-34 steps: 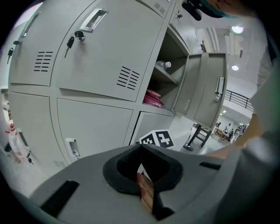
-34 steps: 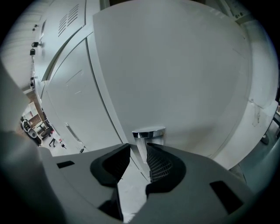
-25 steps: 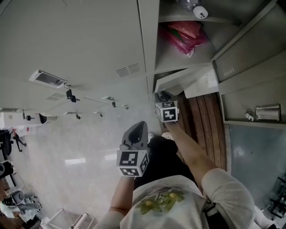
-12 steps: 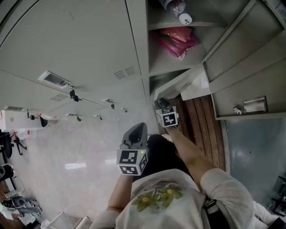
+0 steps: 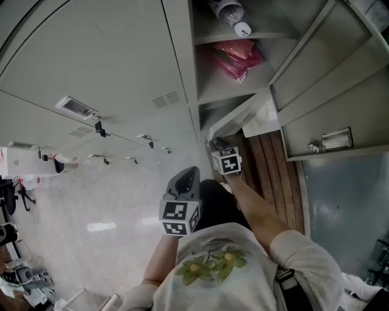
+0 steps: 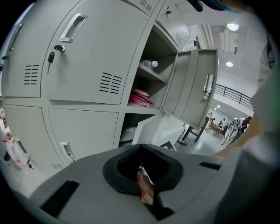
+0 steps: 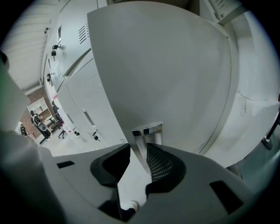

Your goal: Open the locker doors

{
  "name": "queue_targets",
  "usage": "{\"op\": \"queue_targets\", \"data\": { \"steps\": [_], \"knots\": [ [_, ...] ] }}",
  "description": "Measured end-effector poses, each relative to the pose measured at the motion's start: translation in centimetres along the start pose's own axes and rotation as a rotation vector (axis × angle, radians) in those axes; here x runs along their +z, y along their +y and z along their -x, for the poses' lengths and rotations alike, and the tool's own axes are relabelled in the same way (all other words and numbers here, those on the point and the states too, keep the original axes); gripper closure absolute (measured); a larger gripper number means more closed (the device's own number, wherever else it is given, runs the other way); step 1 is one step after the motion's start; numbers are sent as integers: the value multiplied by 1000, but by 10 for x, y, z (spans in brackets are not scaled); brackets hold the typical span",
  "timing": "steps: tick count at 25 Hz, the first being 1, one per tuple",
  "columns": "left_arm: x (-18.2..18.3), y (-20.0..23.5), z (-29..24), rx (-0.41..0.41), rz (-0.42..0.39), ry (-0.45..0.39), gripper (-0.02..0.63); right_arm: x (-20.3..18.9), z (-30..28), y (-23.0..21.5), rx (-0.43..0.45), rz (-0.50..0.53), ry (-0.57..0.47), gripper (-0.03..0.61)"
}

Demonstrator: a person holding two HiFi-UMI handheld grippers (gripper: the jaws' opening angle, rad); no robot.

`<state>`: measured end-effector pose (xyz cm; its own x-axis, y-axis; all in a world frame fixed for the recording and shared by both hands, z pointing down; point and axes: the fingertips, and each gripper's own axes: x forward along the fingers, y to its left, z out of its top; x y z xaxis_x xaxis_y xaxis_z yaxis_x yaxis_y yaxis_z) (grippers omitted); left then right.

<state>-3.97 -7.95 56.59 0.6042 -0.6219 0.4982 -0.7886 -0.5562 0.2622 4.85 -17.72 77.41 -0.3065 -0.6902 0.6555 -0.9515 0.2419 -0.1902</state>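
The grey lockers (image 5: 109, 61) fill the head view. The lower locker door (image 5: 243, 115), pale grey, stands partly swung out from its frame. My right gripper (image 5: 214, 144) is at that door's edge. In the right gripper view the chrome handle (image 7: 148, 131) sits between the pads, and my right gripper (image 7: 142, 146) is shut on it. My left gripper (image 5: 187, 179) hangs free in front of the lockers, away from any door. Its jaws (image 6: 142, 168) are shut with nothing in them. The upper locker door (image 5: 316, 79) stands wide open to the right.
The open upper locker holds a pink bag (image 5: 237, 58) and, one shelf higher, a bottle (image 5: 231, 15). Closed lockers with handles and a key (image 5: 76, 107) stand to the left. A wooden floor strip (image 5: 273, 176) and the person's legs lie below the right gripper.
The right gripper has shifted a little with the lower door's handle in its jaws, and the door has come slightly further out. The left gripper has barely moved.
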Motion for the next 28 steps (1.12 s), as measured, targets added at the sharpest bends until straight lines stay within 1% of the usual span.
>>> {"op": "queue_targets", "data": {
  "steps": [5,20,28],
  "knots": [
    [2,-2,0,-7,-7,6,584,-4,4,-1,8,-1,21,447],
    [6,-6,-2,-29,-36,10,584,-21,22,-6,-21,-26,41,449],
    [4,-11,-3,-39,-45,13,584,-28,32,-6,-30,-45,41,479]
  ]
}}
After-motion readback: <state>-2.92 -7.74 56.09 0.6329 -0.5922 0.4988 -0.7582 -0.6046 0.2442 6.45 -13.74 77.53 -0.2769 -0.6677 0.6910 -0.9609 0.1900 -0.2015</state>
